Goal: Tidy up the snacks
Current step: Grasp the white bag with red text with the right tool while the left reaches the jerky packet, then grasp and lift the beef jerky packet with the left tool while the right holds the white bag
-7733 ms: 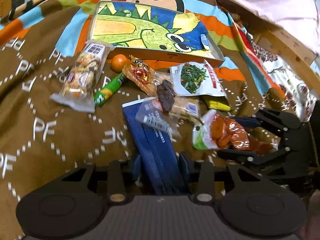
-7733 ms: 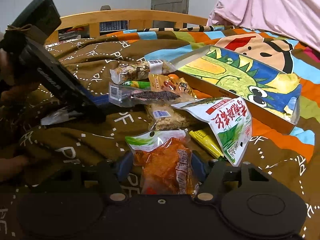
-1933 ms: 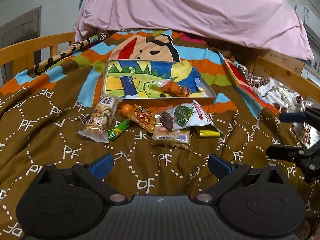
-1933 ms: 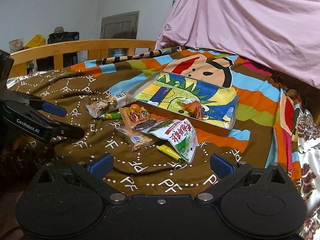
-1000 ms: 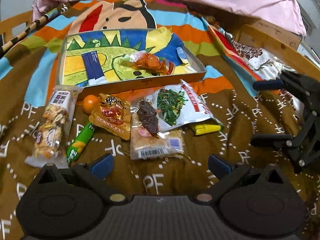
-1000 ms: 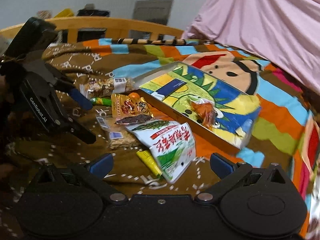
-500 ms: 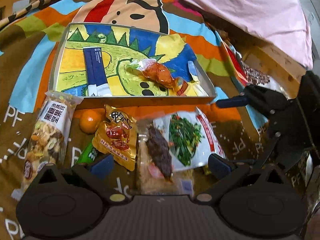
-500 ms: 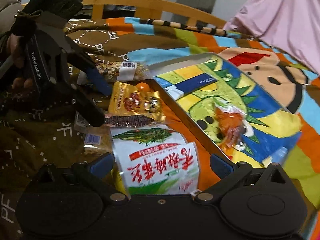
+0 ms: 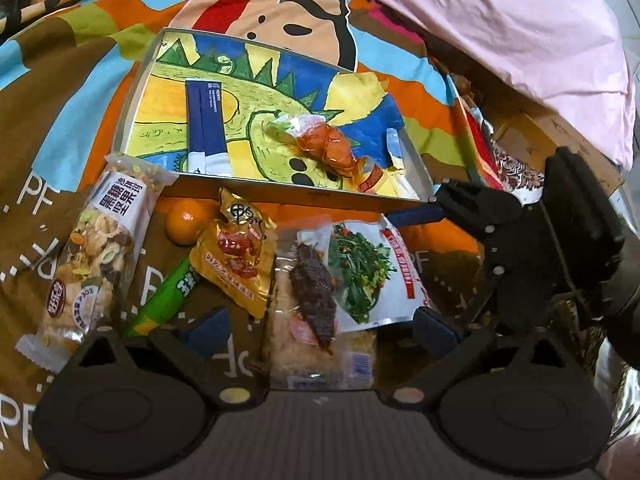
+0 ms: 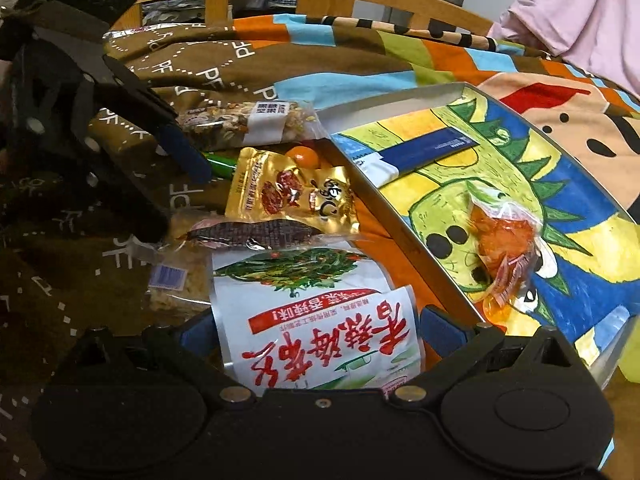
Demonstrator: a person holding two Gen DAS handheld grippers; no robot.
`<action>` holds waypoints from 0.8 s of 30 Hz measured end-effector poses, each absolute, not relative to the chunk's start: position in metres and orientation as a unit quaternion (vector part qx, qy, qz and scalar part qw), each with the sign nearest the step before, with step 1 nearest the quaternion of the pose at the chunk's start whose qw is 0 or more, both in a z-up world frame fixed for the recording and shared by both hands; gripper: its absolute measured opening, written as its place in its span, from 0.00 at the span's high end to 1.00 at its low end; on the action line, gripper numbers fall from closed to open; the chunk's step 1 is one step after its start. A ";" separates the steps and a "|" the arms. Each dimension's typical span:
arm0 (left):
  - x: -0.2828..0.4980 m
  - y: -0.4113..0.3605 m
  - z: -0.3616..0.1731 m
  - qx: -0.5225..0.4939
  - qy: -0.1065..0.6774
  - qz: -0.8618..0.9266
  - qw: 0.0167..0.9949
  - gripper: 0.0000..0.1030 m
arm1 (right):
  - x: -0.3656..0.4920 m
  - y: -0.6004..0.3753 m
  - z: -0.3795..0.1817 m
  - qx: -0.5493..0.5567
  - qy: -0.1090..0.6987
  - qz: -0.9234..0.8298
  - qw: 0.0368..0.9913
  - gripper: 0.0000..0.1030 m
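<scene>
1. Cardboard tray (image 9: 128,116) lies on the bed as the collecting spot; a blue packet (image 9: 206,120) and an orange snack bag (image 9: 328,144) are already inside.
2. Right claw (image 10: 318,330), spread, straddles the greens pouch (image 10: 320,320), likely next to grasp.
3. Left claw (image 9: 320,326), spread and empty, hovers over the dark jerky strip (image 9: 314,292) beside the tray.

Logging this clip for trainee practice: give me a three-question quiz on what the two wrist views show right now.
1. True or false: the dark blue packet lies inside the dinosaur tray.
2. Which snack sits between the open fingers of the right tongs? A) white bag with the greens picture B) gold pouch C) nut bar
3. Fill in: the small round fruit beside the tray's front wall is coloured ____.

Key: 1 true; 2 A; 3 orange.
</scene>
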State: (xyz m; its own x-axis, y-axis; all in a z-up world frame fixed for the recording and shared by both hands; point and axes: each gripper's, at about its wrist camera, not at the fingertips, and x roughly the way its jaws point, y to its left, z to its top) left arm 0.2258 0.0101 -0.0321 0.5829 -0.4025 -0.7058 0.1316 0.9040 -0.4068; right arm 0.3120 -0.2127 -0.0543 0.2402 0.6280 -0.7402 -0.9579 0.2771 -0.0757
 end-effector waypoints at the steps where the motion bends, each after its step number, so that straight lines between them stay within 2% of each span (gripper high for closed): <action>1: 0.223 0.009 -0.031 -0.157 0.430 -0.154 0.875 0.03 | 0.313 -0.214 -0.055 -0.268 0.304 0.535 0.741 0.01; 10: 0.231 -0.006 -0.025 -0.123 0.404 -0.164 0.891 0.05 | 0.325 -0.211 -0.057 -0.259 0.317 0.553 0.726 0.02; 22: 0.265 -0.011 -0.051 -0.110 0.451 -0.147 0.873 0.33 | 0.291 -0.254 -0.042 -0.214 0.306 0.488 0.789 0.07; 24: 0.267 -0.017 -0.052 -0.090 0.459 -0.141 0.873 0.43 | 0.284 -0.256 -0.042 -0.206 0.303 0.469 0.803 0.07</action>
State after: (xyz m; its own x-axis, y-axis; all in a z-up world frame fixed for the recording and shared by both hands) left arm 0.2670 -0.0175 -0.0524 0.5388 -0.3283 -0.7758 0.1630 0.9442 -0.2863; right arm 0.2838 -0.2560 -0.0424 0.3755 0.6289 -0.6808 -0.8792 0.4741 -0.0470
